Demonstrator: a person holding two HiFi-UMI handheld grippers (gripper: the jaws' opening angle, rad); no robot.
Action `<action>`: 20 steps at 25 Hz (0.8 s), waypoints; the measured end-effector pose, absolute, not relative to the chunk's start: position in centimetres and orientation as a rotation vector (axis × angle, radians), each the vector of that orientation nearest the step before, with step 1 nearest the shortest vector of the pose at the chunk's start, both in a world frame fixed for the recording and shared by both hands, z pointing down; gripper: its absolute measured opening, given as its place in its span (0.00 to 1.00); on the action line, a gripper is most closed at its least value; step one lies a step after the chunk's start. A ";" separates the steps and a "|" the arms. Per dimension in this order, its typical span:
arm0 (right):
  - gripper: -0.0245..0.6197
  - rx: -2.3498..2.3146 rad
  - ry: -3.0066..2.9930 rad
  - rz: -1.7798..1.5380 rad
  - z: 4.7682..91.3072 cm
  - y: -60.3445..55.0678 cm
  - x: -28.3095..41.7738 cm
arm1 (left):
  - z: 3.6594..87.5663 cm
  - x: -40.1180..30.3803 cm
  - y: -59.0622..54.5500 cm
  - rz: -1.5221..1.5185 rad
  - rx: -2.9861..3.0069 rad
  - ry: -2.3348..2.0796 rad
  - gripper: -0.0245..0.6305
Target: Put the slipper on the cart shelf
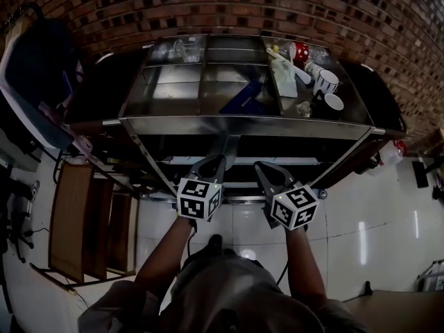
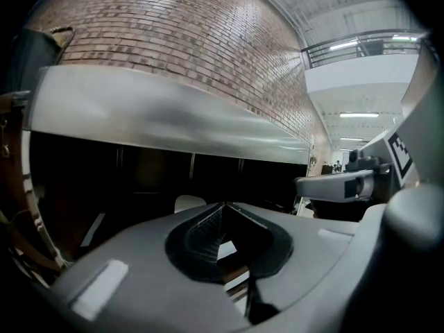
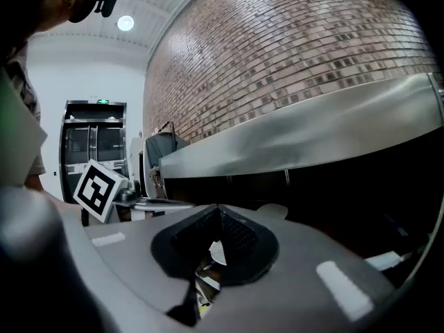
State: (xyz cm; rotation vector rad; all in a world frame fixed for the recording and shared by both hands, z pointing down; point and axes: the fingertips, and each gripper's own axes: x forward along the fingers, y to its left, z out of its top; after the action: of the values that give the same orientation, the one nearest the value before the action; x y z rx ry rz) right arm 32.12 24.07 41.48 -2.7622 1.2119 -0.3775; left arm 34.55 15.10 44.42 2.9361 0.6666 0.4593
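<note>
A steel cart (image 1: 243, 125) stands against the brick wall, and I see it from above in the head view. A blue flat thing (image 1: 244, 100), possibly the slipper, lies on its top tray. My left gripper (image 1: 214, 161) and right gripper (image 1: 261, 166) are side by side in front of the cart, below its top edge, pointing at the dark lower shelf. Both are shut with nothing between the jaws, which also shows at the left gripper (image 2: 223, 205) and the right gripper (image 3: 220, 209) in their own views. A pale rounded thing (image 2: 189, 202) sits in the dark under the cart top; it is too dim to identify.
On the tray are a red dotted mug (image 1: 300, 50), two white cups (image 1: 326, 82), a glass (image 1: 187, 47) and several small items. A wooden slatted frame (image 1: 90, 220) stands at the left on the white tiled floor. A dark bag (image 1: 35, 68) hangs at the far left.
</note>
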 end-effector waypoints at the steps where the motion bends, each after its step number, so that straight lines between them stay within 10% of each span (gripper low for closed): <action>1: 0.04 -2.755 1.230 -0.373 41.3 23.9 31.8 | 44.1 34.0 15.3 0.457 2.936 0.677 0.05; 20: 0.04 -2.686 1.393 -0.266 38.8 22.9 28.1 | 41.5 28.5 14.8 0.424 2.982 0.611 0.05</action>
State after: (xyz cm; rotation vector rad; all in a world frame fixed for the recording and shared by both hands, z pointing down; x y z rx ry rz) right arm 28.05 22.85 38.82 -2.6864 1.3934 -0.2656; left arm 28.49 14.82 41.47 2.9820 0.6105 0.4243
